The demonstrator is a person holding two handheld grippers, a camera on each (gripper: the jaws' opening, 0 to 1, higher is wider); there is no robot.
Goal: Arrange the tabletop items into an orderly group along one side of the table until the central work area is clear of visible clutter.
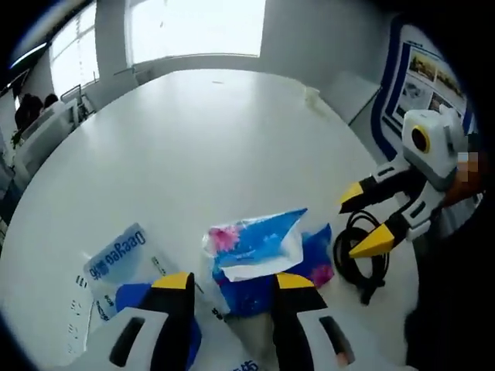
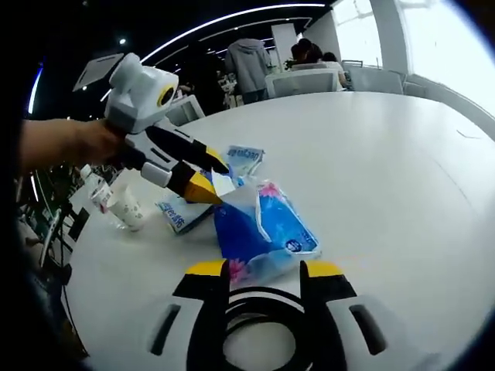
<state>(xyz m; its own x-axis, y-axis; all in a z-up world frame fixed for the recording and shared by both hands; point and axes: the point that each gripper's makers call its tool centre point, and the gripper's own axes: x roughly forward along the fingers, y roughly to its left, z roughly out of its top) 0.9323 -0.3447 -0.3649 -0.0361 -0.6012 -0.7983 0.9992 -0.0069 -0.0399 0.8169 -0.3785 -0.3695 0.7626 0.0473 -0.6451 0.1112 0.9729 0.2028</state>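
Reaching in low over the round white table [image 1: 193, 139], the left gripper [image 1: 228, 284] has its yellow-tipped jaws spread apart, unclenched, straddling the near end of a blue plastic tissue pack with a pink flower print [image 1: 259, 251]. In the right gripper view a bare hand [image 2: 73, 143] holds this gripper angled downward toward the pack. The pack's long axis runs away from the right gripper [image 2: 259, 269], whose jaws are also parted, with a coiled black cable [image 2: 259, 309] lying between them on the table. A flat white-and-blue wipes packet [image 1: 116, 259] lies just beside the tissue pack. Two small clear plastic bottles [image 2: 116, 202] rest near the table edge.
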